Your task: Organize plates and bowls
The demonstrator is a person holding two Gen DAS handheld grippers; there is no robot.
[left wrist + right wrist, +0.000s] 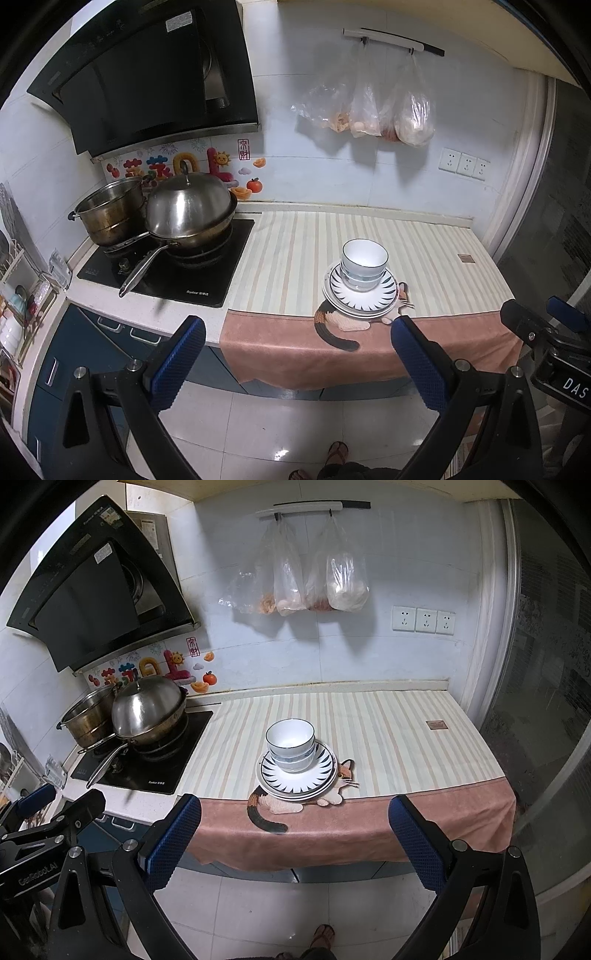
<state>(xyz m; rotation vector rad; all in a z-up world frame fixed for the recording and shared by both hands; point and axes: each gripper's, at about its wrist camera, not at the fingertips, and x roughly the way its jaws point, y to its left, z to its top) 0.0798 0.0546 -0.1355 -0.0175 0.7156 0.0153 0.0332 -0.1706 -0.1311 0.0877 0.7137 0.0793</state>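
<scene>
Left wrist: bowls [364, 263] stacked on plates [360, 299], grippers [297, 354] open.

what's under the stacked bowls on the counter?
The bowls sit on a patterned plate stacked on plain white plates, over a cat-print cloth. Exact plate count and the plate centres are hidden.

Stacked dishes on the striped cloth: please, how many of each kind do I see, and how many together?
White bowls with dark rims, nested: 2
Patterned plate with dark ray marks: 1
Plain white plates beneath it: 2, as far as the rims show
Total: 5
</scene>
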